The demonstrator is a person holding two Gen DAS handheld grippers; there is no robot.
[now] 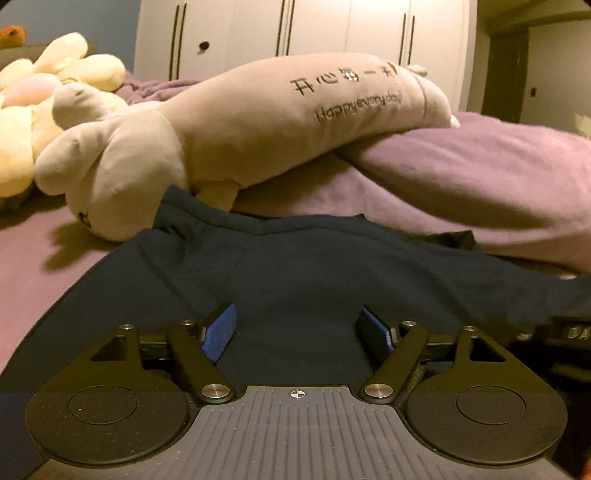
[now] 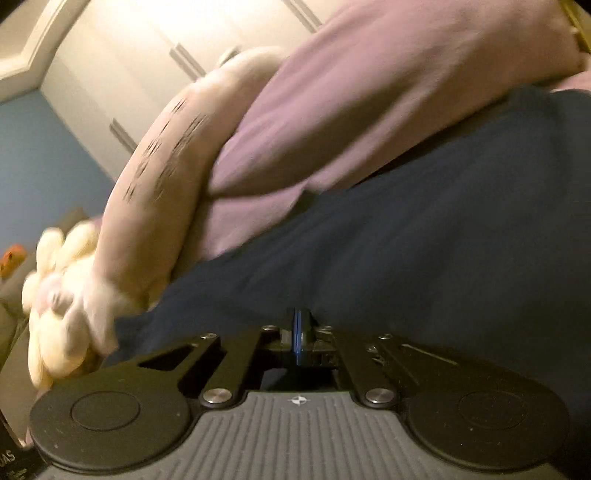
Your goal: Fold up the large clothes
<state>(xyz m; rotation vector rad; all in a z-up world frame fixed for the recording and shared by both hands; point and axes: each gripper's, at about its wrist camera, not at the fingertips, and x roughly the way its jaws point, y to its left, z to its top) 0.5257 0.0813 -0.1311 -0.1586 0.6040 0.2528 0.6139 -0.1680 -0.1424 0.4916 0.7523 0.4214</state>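
Note:
A dark navy garment (image 1: pixel 295 273) lies spread on the purple bed. My left gripper (image 1: pixel 299 325) is open, its blue-padded fingers (image 1: pixel 221 330) low over the navy fabric with nothing between them. In the right wrist view the same navy garment (image 2: pixel 424 240) fills the middle. My right gripper (image 2: pixel 298 332) is shut, its blue pads pressed together at the fabric's near edge; the view is tilted and blurred, and whether cloth is pinched between the pads cannot be told.
A long beige plush pillow (image 1: pixel 258 125) with printed text lies across the bed behind the garment. A rolled purple duvet (image 1: pixel 480 184) sits at the right. Yellow plush toys (image 1: pixel 44 96) lie at the left. White wardrobe doors (image 1: pixel 314 29) stand behind.

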